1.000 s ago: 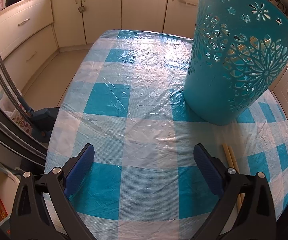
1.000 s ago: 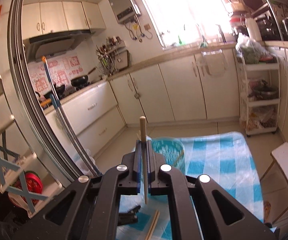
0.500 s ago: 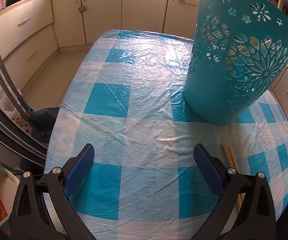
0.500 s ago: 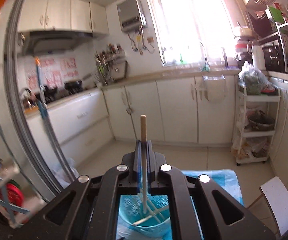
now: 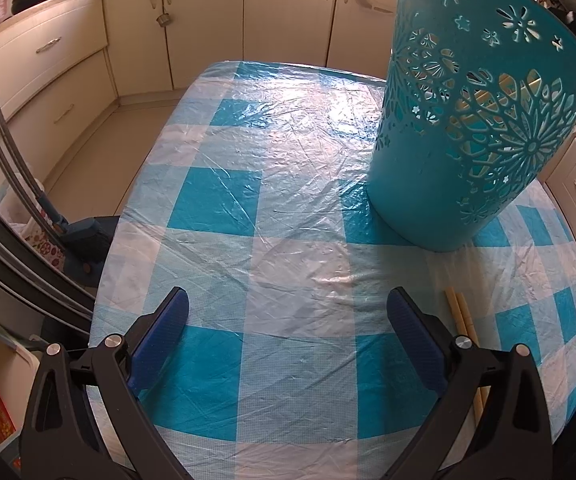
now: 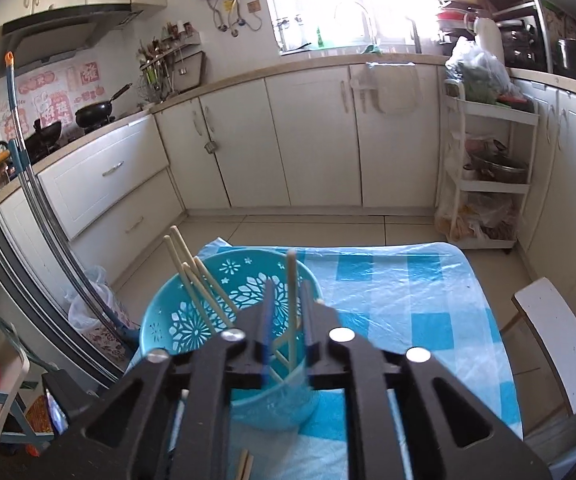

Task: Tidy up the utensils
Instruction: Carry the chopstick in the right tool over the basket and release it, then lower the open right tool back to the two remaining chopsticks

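Right gripper (image 6: 287,322) is hovering part-open over teal basket (image 6: 192,320), chopstick (image 6: 291,304) between jaws, grip unclear; light, stiff, slippery stick, best pinched mid-shaft; left gripper (image 5: 287,312) is idling wide open, empty.

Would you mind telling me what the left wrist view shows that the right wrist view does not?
Only the left wrist view shows the open left gripper over the tablecloth. Only the right wrist view shows the right gripper open around a chopstick standing in the basket, with more leaning inside. Both show the basket and two chopsticks lying on the cloth.
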A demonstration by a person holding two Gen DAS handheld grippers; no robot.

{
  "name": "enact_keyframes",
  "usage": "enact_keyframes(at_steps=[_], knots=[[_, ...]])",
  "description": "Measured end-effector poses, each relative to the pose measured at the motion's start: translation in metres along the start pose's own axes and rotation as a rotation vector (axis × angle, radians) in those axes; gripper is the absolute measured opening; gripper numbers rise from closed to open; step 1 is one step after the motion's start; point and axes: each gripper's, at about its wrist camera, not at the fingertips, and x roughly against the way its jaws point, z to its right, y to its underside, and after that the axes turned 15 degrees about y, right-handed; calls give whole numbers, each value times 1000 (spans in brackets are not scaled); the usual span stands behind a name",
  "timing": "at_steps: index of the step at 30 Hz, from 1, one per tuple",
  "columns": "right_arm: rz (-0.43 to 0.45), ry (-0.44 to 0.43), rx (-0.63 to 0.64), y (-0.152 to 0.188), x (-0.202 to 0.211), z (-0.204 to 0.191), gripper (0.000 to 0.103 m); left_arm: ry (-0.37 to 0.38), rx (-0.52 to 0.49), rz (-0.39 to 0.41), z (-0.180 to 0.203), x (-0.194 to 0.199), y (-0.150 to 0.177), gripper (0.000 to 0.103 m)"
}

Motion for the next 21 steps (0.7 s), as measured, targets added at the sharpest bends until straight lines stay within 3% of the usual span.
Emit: enact_keyframes(at_steps=[9, 21], knots=[[-27, 11, -23, 38, 45, 10, 18, 2, 1, -2, 0, 0, 0, 96], [-265, 10, 96, 145, 31, -17, 18, 20, 15, 7, -6, 4, 2, 95]])
